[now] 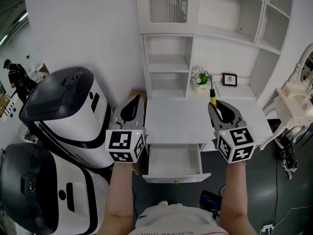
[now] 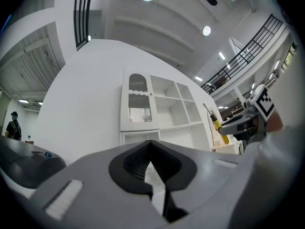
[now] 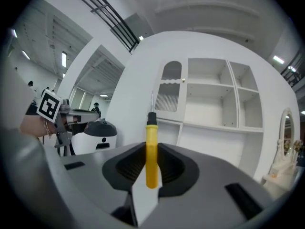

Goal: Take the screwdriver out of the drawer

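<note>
Nearest to the camera is the person's shirt, and from it two bare forearms reach forward, each one with a gripper. The right gripper is closed on the screwdriver. Its own view shows the yellow handle pressed between the two dark pads, standing upright, with the black collar and the thin metal shaft pointing up past the jaw tips. The left gripper carries nothing; in its own view the jaws meet at the tips and only white furniture shows behind them.

Both grippers are held in the air over the white desk, one at each side of it. Below the desk top the drawer is pulled out, and the part of its inside that can be seen looks bare. At the back of the desk stand a small flower pot and a little picture frame, apart from the grippers. Two big white machines stand at the left.

As I judge it, the main part of the task is done: the screwdriver is out of the drawer and held above it. What is left, if anything, is to put the tool down, probably on the desk top, and maybe to push the drawer shut with the free left gripper.
</note>
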The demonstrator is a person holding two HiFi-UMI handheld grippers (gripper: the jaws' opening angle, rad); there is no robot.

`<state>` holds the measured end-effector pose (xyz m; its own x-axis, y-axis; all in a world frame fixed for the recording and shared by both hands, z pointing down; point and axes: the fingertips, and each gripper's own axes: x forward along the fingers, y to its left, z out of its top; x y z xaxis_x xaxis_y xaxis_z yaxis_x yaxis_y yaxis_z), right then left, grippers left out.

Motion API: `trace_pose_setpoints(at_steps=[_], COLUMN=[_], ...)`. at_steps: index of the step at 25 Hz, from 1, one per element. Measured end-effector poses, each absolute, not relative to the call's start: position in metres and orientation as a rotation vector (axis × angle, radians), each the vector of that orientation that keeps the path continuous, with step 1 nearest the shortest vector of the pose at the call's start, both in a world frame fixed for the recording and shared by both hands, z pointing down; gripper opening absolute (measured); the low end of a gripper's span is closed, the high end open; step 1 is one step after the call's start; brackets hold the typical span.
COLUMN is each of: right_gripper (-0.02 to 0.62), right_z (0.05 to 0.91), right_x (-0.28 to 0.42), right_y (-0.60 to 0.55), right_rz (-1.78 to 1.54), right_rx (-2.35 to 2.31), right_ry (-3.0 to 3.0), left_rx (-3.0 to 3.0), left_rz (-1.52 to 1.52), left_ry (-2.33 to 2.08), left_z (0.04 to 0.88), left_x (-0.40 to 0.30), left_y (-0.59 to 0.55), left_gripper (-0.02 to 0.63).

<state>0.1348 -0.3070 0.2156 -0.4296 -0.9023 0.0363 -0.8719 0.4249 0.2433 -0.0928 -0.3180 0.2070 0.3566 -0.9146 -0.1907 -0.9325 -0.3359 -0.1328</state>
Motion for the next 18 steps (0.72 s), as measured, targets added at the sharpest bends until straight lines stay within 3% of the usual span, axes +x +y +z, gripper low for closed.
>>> trace_pose_setpoints(at_steps=[18], right_gripper=[0.084], right_z=[0.16], right_x=[0.165], right_y=[-0.294], right_rz=[-0.434], right_rx=[1.785], right_ry=[-2.469], left_rx=[-2.323], left_rz=[0.209], left_ry=[1.622], left_z=[0.157], left_x=[-0.097], left_y=[-0.318], left_gripper=[0.003])
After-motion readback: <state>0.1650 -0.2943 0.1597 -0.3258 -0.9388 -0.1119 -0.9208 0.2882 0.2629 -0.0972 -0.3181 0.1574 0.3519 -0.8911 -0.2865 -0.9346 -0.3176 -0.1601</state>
